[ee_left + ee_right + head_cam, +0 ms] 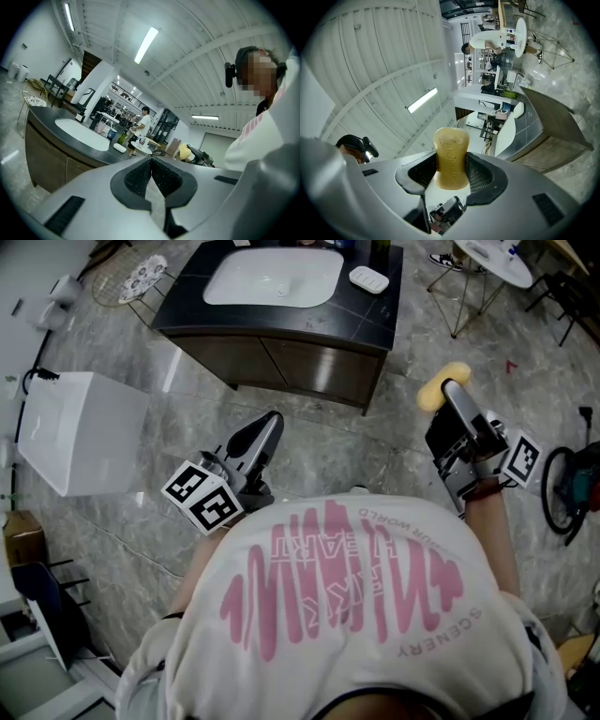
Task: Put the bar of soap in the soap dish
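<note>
A yellow bar of soap [451, 158] stands clamped between the black pads of my right gripper [451, 169]; in the head view the soap [442, 385] sticks out past the right gripper [450, 395], held well short of the vanity. The white soap dish [368, 278] lies on the dark countertop [367, 319] to the right of the white basin [274, 278]; the soap dish [120, 147] also shows small in the left gripper view. My left gripper [266, 424] is shut with nothing in it, its pads [140, 174] pressed together, low in front of the cabinet.
A white box-shaped bin [80, 432] stands on the marble floor at the left. A folding stand with a white top [492, 261] is at the upper right, a dark wheeled object [572, 486] at the right edge. A person [142, 123] stands far behind the counter.
</note>
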Available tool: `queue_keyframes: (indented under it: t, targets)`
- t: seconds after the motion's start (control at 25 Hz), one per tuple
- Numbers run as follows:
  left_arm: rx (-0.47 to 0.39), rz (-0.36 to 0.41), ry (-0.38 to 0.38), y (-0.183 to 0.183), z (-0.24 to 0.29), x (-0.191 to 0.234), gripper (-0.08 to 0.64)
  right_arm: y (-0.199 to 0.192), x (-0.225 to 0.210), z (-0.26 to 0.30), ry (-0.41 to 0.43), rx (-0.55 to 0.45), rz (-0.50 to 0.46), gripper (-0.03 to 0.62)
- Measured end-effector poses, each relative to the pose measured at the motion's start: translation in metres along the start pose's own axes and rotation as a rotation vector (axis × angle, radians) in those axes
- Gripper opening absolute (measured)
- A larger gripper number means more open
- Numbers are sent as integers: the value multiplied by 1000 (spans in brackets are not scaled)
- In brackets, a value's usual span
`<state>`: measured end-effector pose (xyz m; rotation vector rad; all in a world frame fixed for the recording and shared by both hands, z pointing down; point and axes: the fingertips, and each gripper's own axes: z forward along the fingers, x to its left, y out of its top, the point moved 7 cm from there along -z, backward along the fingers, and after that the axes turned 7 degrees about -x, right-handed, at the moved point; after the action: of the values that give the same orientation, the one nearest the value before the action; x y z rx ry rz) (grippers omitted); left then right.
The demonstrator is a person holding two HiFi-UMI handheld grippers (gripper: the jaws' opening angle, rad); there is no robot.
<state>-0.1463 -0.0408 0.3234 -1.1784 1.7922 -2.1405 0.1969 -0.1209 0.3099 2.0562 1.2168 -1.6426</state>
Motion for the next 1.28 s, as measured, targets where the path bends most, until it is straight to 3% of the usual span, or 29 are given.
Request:
queue_keyframes:
  t: [0.76, 1.28]
  targets:
    - [-26, 25, 51, 0, 72, 2, -2, 68, -39, 14, -4, 63, -1, 193]
    - [23, 40, 16, -7, 110, -4, -2, 96, -55, -11, -28, -2, 4, 193]
